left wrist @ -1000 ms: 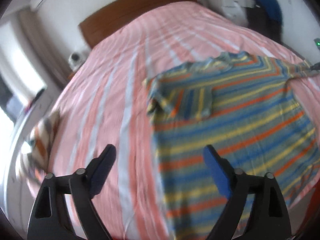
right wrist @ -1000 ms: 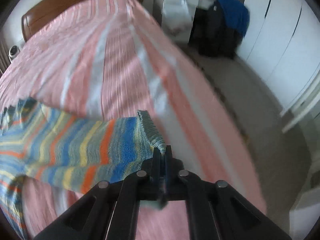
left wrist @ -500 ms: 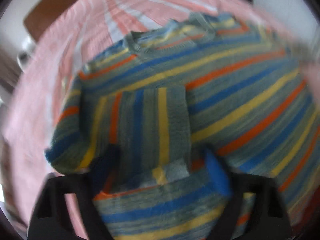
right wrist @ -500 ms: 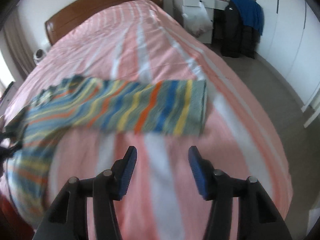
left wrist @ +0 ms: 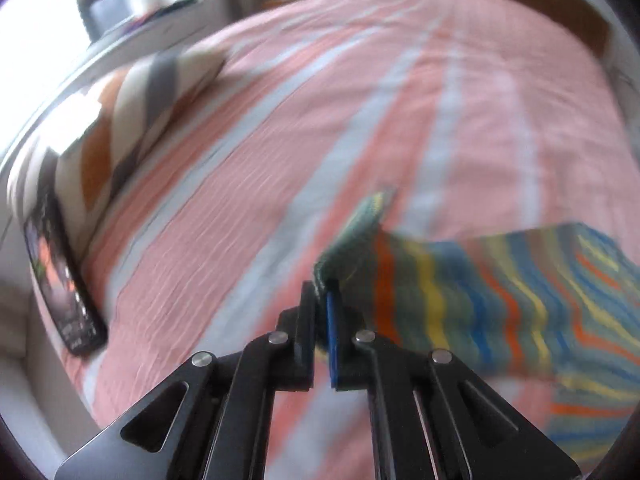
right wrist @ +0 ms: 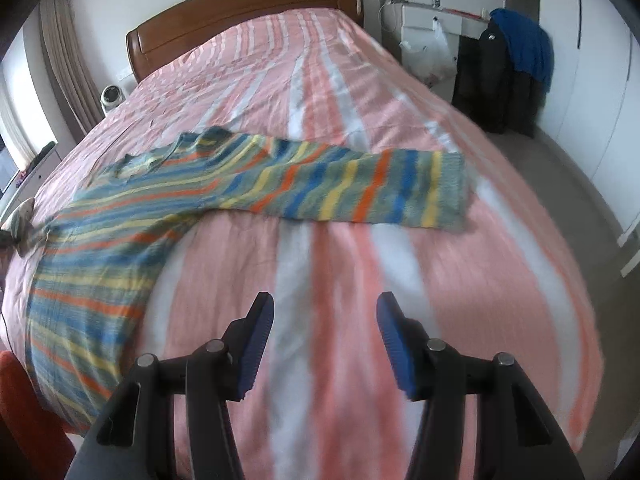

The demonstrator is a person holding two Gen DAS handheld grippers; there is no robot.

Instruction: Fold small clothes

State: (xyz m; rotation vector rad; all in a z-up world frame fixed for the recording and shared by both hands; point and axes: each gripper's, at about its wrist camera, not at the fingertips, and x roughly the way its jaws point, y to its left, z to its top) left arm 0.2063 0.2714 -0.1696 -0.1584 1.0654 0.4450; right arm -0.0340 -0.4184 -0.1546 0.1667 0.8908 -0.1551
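While the left tongs (left wrist: pixel 322 300) clamp the cuff of one sleeve of the striped sweater (right wrist: pixel 132 216), the right tongs (right wrist: pixel 325 336) stand wide apart above the bed (right wrist: pixel 320 92) and hold nothing. The sweater lies on the pink-striped bed cover, its other sleeve (right wrist: pixel 360 184) stretched flat to the right. A patterned cushion (left wrist: pixel 132 112) and a phone (left wrist: pixel 60 280) lie at the bed's left edge.

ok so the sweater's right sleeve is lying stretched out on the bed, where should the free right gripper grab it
Take the sleeve at its cuff, the free end. It lies flat across the bedspread, just ahead and slightly right of the open right gripper. Probably best to come straight forward, low, one finger sliding under the cuff's near edge.
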